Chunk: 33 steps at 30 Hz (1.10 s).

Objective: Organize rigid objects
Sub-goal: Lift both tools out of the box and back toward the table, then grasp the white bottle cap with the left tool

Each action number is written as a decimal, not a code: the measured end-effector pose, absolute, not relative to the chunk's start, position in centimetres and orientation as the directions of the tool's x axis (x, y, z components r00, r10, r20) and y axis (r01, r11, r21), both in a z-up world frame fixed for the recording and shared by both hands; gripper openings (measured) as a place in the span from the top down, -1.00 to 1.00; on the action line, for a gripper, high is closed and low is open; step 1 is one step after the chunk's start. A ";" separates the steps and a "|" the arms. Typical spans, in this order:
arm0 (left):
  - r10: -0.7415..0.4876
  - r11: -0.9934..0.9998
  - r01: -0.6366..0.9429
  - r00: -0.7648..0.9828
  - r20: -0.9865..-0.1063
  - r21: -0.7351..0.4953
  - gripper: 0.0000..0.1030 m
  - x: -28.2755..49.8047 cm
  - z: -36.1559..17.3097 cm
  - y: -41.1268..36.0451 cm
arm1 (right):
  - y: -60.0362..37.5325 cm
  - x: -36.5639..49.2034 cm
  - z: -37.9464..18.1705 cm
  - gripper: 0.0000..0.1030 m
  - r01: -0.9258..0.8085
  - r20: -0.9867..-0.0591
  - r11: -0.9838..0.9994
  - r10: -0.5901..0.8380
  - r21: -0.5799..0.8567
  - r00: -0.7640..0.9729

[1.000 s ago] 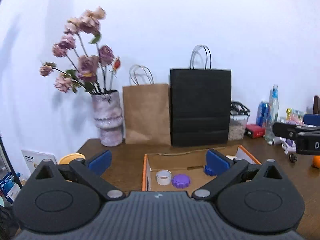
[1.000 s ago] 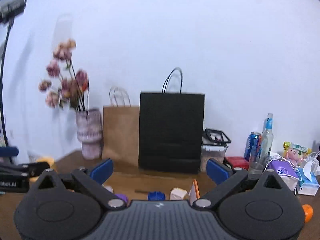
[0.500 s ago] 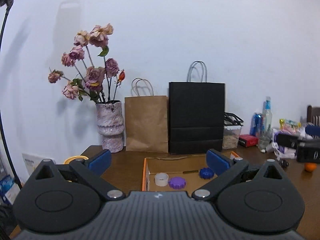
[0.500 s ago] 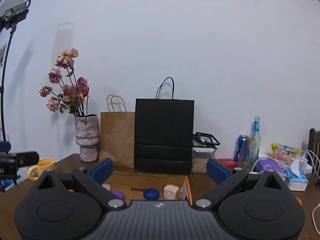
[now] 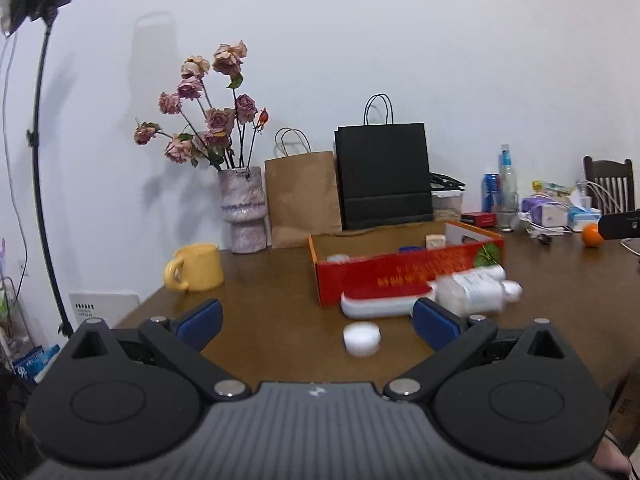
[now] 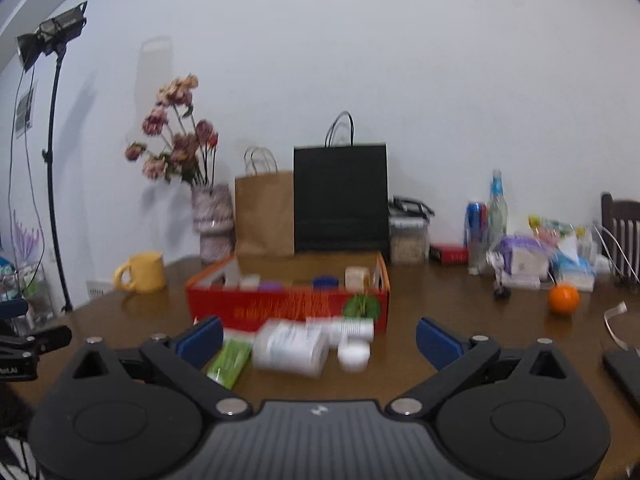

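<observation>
From the left wrist view, the left tongs [image 5: 316, 320] stood spread wide and empty above bare brown wooden desk [image 5: 260, 320]. A small white round cap [image 5: 361, 339] lay between the fingers' line, just before the red cardboard box [image 5: 404, 276].

From the right wrist view, the right tongs [image 6: 318, 338] gaped empty over a blurred white plastic bottle [image 6: 292, 346] lying against the box front; open desk stretched rightward toward an orange fruit [image 6: 563, 299].

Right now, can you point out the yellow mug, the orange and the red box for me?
yellow mug [image 5: 200, 266], left wrist view, on the side of its body.
orange [image 6: 563, 299], right wrist view, on the middle of the fruit.
red box [image 6: 280, 308], right wrist view, on its red front wall.
</observation>
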<state>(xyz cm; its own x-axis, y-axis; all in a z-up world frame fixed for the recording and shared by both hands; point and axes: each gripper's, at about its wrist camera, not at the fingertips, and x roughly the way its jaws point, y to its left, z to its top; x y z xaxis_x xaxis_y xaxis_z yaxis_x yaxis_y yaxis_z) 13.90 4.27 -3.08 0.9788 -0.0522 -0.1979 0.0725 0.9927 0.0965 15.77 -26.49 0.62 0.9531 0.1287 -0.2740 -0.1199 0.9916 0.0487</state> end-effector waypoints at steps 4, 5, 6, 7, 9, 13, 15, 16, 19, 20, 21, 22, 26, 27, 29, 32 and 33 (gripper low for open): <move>-0.093 0.986 0.126 0.959 -0.267 0.106 -1.00 11.5 -4.6 4.5 | -25.8 12.0 -1.7 -1.00 -0.118 -0.325 0.993 0.121 0.028 0.938; -0.095 0.982 0.132 0.961 -0.261 0.131 -1.00 11.2 -4.6 4.5 | -25.6 11.5 -1.9 -1.00 -0.126 -0.331 0.992 0.124 0.014 0.936; -0.085 0.982 0.123 0.965 -0.247 0.146 -1.00 11.1 -4.5 4.6 | -25.4 10.9 -2.1 -1.00 -0.139 -0.329 0.990 0.129 -0.007 0.936; -0.066 0.983 0.103 0.971 -0.230 0.155 -1.00 11.0 -4.3 4.6 | -25.1 10.7 -2.1 -1.00 -0.146 -0.326 0.989 0.129 -0.028 0.937; -0.032 0.988 0.064 0.975 -0.222 0.141 -1.00 11.5 -3.8 4.9 | -24.7 10.7 -2.1 -1.00 -0.155 -0.319 0.986 0.127 -0.062 0.939; -0.048 0.995 0.068 0.968 -0.248 0.071 -1.00 12.5 -3.4 5.0 | -24.6 11.9 -2.0 -1.00 -0.134 -0.328 0.990 0.111 -0.048 0.938; -0.060 0.994 0.082 0.965 -0.253 0.076 -1.00 13.2 -3.6 4.5 | -24.9 12.8 -2.4 -0.97 -0.135 -0.341 0.990 0.115 -0.035 0.933; -0.069 0.992 0.093 0.966 -0.250 0.086 -1.00 13.7 -3.9 4.1 | -25.1 13.3 -2.7 -0.97 -0.143 -0.351 0.989 0.122 -0.033 0.928; -0.086 0.987 0.120 0.954 -0.286 0.102 -1.00 16.1 -4.7 3.1 | -25.8 15.8 -3.4 -0.82 -0.156 -0.386 0.987 0.125 -0.048 0.914; -0.083 0.987 0.121 0.948 -0.307 0.107 -1.00 17.2 -4.9 2.8 | -26.1 16.7 -3.5 -0.77 -0.156 -0.398 0.986 0.123 -0.052 0.909; -0.076 0.987 0.117 0.942 -0.326 0.108 -1.00 18.5 -5.1 2.4 | -26.5 17.9 -3.6 -0.76 -0.155 -0.409 0.987 0.122 -0.050 0.905; -0.078 0.988 0.119 0.938 -0.339 0.101 -1.00 19.7 -5.1 2.3 | -26.9 19.0 -3.6 -0.74 -0.151 -0.418 0.987 0.119 -0.046 0.901; -0.125 0.988 0.151 0.909 -0.398 0.035 -0.92 24.6 -5.0 2.1 | -28.4 24.1 -3.9 -0.56 -0.123 -0.450 0.992 0.102 -0.019 0.887; -0.126 0.989 0.149 0.898 -0.421 0.023 -0.88 25.9 -5.1 2.0 | -28.7 25.6 -4.1 -0.55 -0.125 -0.460 0.992 0.108 -0.005 0.881; -0.126 0.989 0.145 0.878 -0.462 0.004 -0.70 28.4 -5.5 1.9 | -29.0 28.4 -4.7 -0.54 -0.127 -0.481 0.992 0.119 0.015 0.869; -0.140 0.986 0.167 0.861 -0.489 0.012 -0.58 31.1 -6.2 1.6 | -28.8 32.1 -5.6 -0.52 -0.136 -0.512 0.991 0.124 0.013 0.850; -0.152 0.984 0.180 0.851 -0.503 0.008 -0.55 31.9 -6.5 1.4 | -28.6 33.2 -5.9 -0.50 -0.141 -0.525 0.990 0.122 0.004 0.842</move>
